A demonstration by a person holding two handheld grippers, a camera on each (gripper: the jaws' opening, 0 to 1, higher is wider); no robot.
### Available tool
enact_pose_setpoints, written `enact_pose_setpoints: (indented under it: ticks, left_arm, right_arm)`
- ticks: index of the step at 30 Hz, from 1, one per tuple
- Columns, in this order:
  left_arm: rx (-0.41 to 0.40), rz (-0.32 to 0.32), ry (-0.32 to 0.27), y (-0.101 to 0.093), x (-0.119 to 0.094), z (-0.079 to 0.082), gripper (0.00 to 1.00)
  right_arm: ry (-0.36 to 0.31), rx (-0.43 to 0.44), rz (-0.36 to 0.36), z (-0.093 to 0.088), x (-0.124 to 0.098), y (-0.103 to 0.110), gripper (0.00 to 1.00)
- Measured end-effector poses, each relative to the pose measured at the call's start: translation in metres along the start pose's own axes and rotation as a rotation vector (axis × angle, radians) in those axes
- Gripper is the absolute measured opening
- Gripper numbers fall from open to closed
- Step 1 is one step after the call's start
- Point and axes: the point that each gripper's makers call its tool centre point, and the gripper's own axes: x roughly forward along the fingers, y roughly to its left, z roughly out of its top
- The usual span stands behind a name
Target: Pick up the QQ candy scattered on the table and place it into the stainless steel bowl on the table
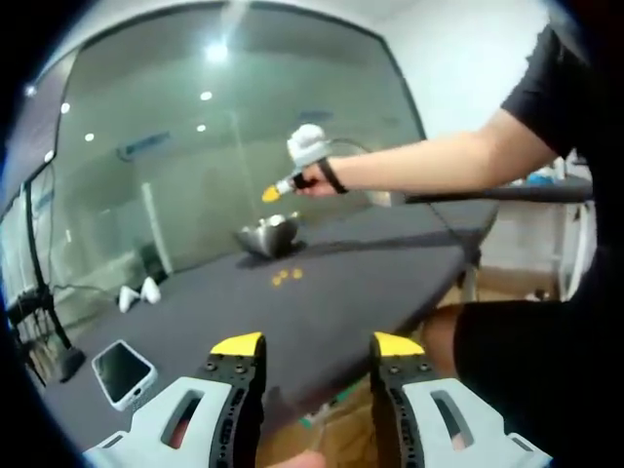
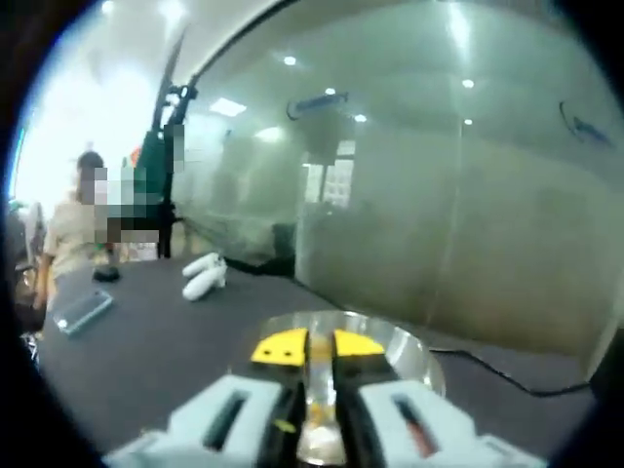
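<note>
Right gripper (image 2: 307, 349) above the round, shiny stainless steel bowl (image 2: 414, 356), its yellow-tipped jaws nearly closed; whether they hold a candy I cannot tell.

Left gripper (image 1: 318, 345) gapes wide, empty. Small yellow QQ candies (image 1: 286, 276) lie on the matte dark-grey table (image 1: 370, 278) beside the bowl; glass wall behind.

Yellow candies (image 1: 286, 276) lie, seemingly loose, near upright steel bowl (image 1: 267, 235).
</note>
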Motion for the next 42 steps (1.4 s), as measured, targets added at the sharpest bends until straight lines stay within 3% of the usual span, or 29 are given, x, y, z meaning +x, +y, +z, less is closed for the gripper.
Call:
enact_pose_setpoints:
  ticks: [5, 14, 26, 29, 36, 39, 42]
  left_arm:
    - [-0.005, 0.006, 0.001, 0.001, 0.0, 0.0, 0.44]
    - [0.003, 0.0, 0.007, 0.0, 0.003, -0.001, 0.44]
    - [0.014, 0.008, -0.009, 0.0, 0.005, 0.009, 0.44]
    - [0.018, 0.009, -0.006, -0.001, 0.005, 0.009, 0.44]
    - [0.021, 0.014, -0.009, 0.001, 0.002, 0.009, 0.44]
    - [0.02, 0.022, -0.01, 0.003, 0.0, 0.008, 0.44]
    - [0.013, 0.028, -0.019, 0.004, -0.002, 0.008, 0.44]
  right_arm:
    - [0.013, 0.02, 0.015, -0.003, 0.001, 0.002, 0.18]
    - [0.007, 0.022, 0.033, -0.005, -0.011, -0.002, 0.17]
    - [-0.032, 0.005, 0.075, 0.011, -0.042, 0.011, 0.17]
    - [-0.048, 0.001, 0.108, 0.009, -0.065, 0.026, 0.17]
    - [-0.061, -0.003, 0.182, -0.015, -0.112, 0.045, 0.17]
    - [-0.047, 0.006, 0.222, -0.037, -0.135, 0.05, 0.17]
    - [-0.031, 0.023, 0.255, -0.062, -0.164, 0.068, 0.17]
